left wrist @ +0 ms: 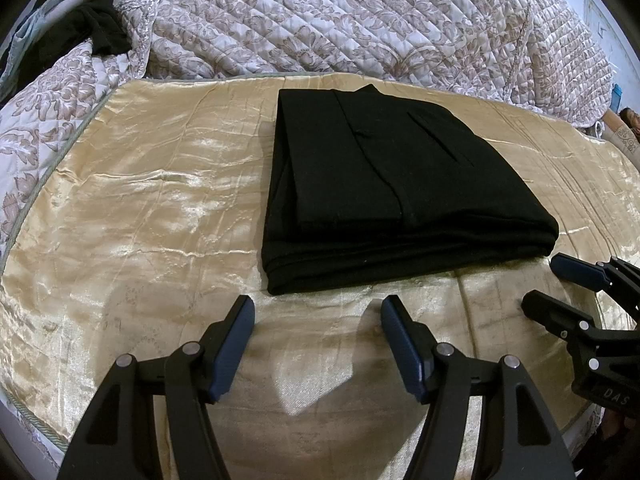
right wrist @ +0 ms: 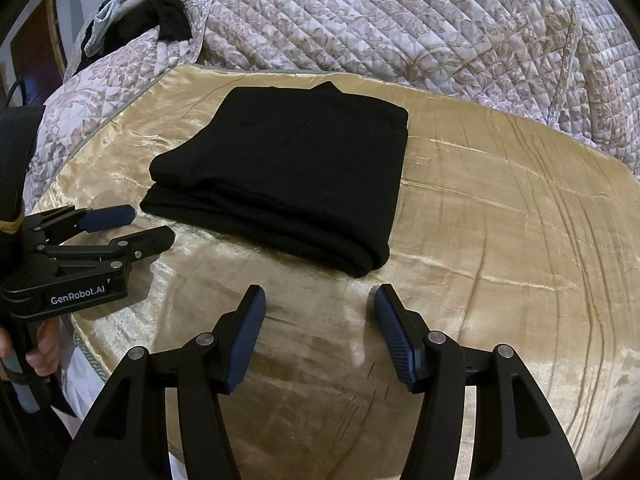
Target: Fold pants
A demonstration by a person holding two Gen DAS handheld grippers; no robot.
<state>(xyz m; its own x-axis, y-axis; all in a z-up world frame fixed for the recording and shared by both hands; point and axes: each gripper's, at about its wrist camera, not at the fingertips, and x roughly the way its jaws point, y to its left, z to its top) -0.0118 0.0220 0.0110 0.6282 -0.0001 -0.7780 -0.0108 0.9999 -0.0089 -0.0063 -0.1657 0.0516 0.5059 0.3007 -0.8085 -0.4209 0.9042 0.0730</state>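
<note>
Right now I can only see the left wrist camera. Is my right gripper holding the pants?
Observer: No. The right gripper is open over the bare gold cover, just short of the folded pants.
Operator: Can you see my hand?
Observer: Yes. The fingers of your left hand are wrapped around the handle of the left gripper.
Operator: Is anything written on it?
Observer: GenRobot.AI, in white letters on its side.
</note>
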